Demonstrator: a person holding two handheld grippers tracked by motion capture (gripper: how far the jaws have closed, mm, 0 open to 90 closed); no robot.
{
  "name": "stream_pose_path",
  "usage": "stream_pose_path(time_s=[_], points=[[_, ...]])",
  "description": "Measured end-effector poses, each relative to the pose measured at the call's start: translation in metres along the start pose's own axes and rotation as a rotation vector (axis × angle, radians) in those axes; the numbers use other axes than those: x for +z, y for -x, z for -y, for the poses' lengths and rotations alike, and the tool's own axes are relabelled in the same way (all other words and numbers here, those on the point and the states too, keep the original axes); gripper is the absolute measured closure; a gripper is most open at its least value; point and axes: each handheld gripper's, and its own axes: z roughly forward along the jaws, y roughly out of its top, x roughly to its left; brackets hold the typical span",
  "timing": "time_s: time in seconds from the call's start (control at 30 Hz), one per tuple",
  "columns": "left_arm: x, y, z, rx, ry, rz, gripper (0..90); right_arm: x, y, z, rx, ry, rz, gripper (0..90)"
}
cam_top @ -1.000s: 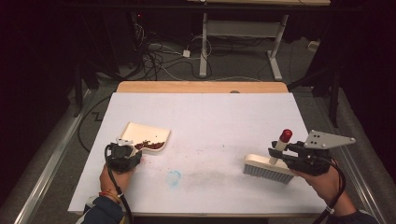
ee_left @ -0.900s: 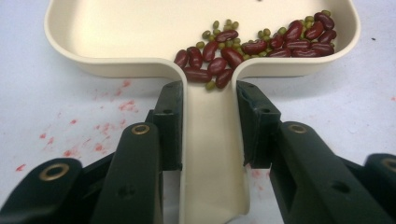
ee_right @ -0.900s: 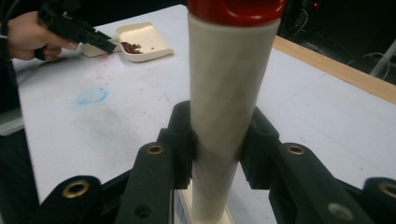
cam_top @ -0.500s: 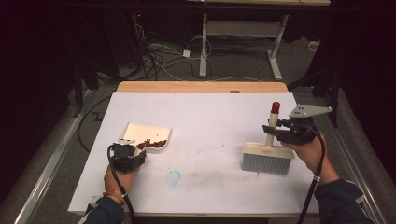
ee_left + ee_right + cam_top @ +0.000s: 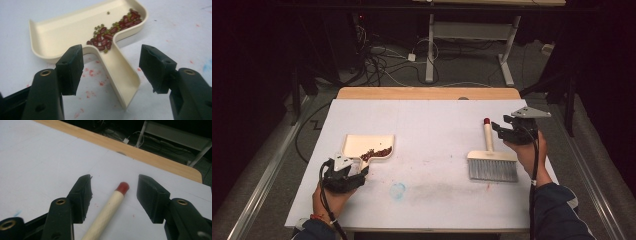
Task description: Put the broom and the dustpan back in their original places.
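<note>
- The left gripper (image 5: 343,172) sits low on the table's (image 5: 437,125) left side in the high view, held in the person's left hand (image 5: 331,199); its jaws stand wide apart, grasping nothing.
- In the left gripper view the dustpan's (image 5: 75,32) handle (image 5: 122,77) runs between the two jaws (image 5: 111,70); neither jaw touches it; a gap shows on each side.
- The dustpan (image 5: 364,145) lies flat on the table, just ahead of the left gripper; a small heap of beans (image 5: 112,30), dark red with some green, lies in it where the pan narrows into the handle.
- The right gripper (image 5: 514,131) is at the table's right side, in the right hand (image 5: 527,155); its jaws are likewise spread and hold nothing.
- In the right gripper view the brush handle (image 5: 107,215), cream with a red tip (image 5: 122,187), lies between the jaws (image 5: 113,195), clear of both.
- The brush (image 5: 491,162) lies flat on the table, bristles toward the person, handle pointing away; the right gripper is just beside the handle's far end.
- Brush and dustpan lie well apart; between them, nearer the person, the table bears a faint blue smudge (image 5: 398,190) and a grey dusty streak (image 5: 437,187).
- Small red specks (image 5: 92,75) dot the table under the left gripper.
</note>
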Motion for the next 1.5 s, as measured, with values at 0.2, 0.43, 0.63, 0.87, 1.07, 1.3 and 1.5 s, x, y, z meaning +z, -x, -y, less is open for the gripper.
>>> stream_pose_path(time_s=[0.2, 0.43, 0.63, 0.87, 1.07, 1.3, 1.5], points=[[-0.001, 0.007, 0.002, 0.090, 0.002, 0.032, 30.4, -0.001, 0.002, 0.008, 0.062, 0.053, 0.009, 40.4], [-0.003, 0.015, 0.001, 0.135, 0.002, 0.027, 19.5, -0.006, 0.005, 0.006, 0.096, 0.123, 0.025, 31.0], [-0.001, 0.021, 0.001, 0.154, 0.007, 0.062, 16.6, -0.009, 0.003, 0.004, 0.080, 0.140, 0.039, 22.5], [-0.001, 0.025, 0.001, 0.172, 0.032, 0.088, 15.3, -0.013, 0.002, 0.003, 0.071, 0.166, 0.054, 16.1], [-0.005, 0.024, 0.002, 0.173, 0.043, 0.116, 15.2, -0.016, 0.000, 0.002, 0.084, 0.183, 0.038, 16.0], [-0.002, 0.027, 0.001, 0.181, 0.021, 0.107, 15.3, -0.018, -0.009, 0.002, 0.071, 0.178, 0.013, 15.6], [-0.004, 0.028, 0.000, 0.187, 0.036, 0.121, 15.3, -0.025, -0.018, -0.003, 0.042, 0.206, -0.003, 16.2]])
